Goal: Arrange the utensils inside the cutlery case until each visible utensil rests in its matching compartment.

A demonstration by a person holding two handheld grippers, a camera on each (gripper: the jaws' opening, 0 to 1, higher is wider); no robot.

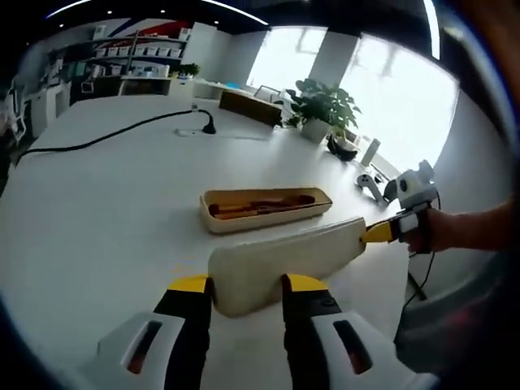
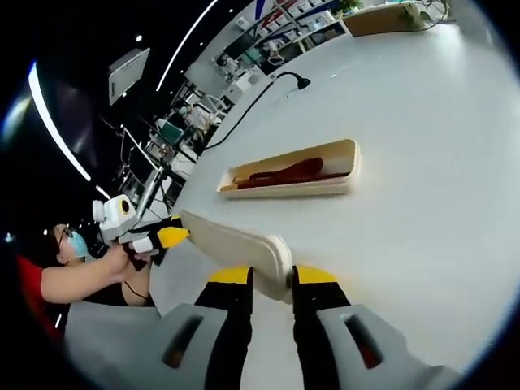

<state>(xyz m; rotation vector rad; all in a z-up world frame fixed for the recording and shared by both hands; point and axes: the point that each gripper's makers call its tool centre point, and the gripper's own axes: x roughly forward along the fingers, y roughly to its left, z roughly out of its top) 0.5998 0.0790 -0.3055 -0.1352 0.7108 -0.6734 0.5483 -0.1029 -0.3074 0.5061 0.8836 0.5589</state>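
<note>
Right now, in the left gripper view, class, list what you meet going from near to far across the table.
Left gripper → cream lid held between both grippers → open cutlery case with brown wooden utensils → black cable → potted plant.

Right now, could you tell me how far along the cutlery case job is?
Done: the cutlery case sits open on the white table, with dark wooden utensils lying inside. I cannot tell their compartments. In hand: the cream lid is held off the table, the left gripper at one end and the right gripper at the other. Left: checking the utensils' places and setting the lid down.
</note>
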